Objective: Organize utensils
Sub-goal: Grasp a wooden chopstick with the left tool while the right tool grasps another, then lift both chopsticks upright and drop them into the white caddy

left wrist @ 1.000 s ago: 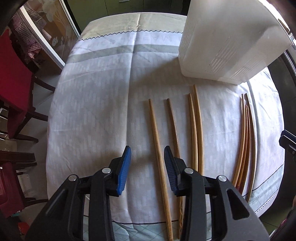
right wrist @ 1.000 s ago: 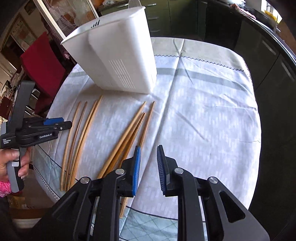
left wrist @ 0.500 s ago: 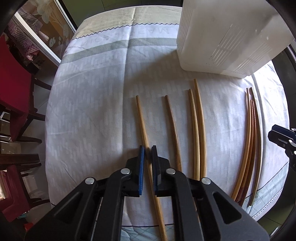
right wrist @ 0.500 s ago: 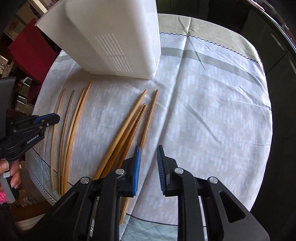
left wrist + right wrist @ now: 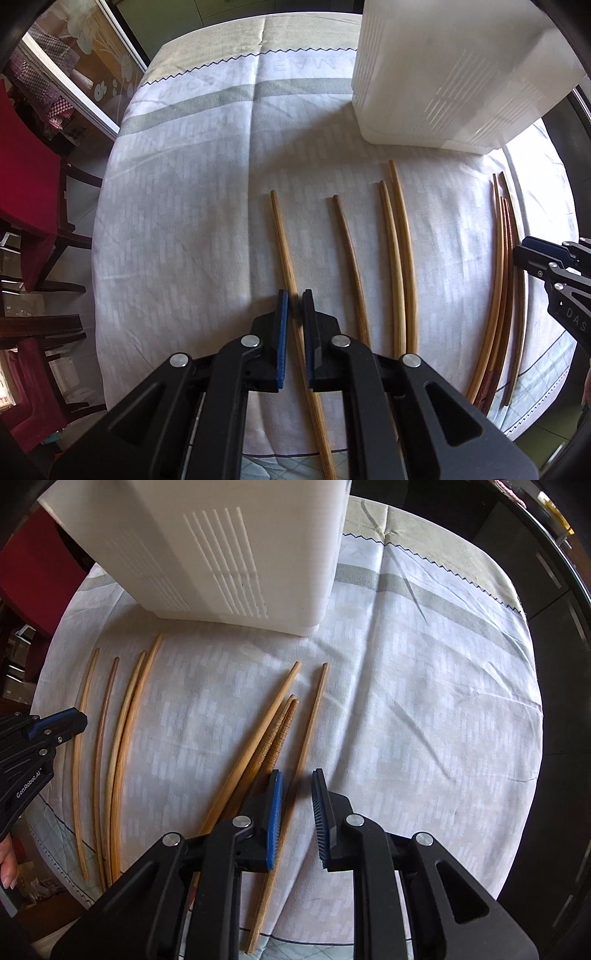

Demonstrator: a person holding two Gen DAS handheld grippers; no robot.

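Observation:
Several wooden chopsticks lie on a white tablecloth (image 5: 177, 206) in front of a white slotted utensil holder (image 5: 454, 74), also in the right wrist view (image 5: 221, 554). My left gripper (image 5: 294, 299) is shut on the leftmost chopstick (image 5: 282, 236), low at the cloth. Three more chopsticks (image 5: 397, 251) lie to its right. A further group (image 5: 498, 288) lies by the right edge. My right gripper (image 5: 297, 779) is open and straddles the rightmost chopstick (image 5: 308, 731) of that group (image 5: 266, 734).
Red chairs (image 5: 26, 177) stand left of the table. A dark cabinet (image 5: 546, 590) runs along the right side. The left gripper shows in the right wrist view (image 5: 79, 722); the right one shows in the left wrist view (image 5: 522, 251).
My left gripper moved left over the leftmost chopstick and closed on it. My right gripper moved forward and down over the right group and stayed open.

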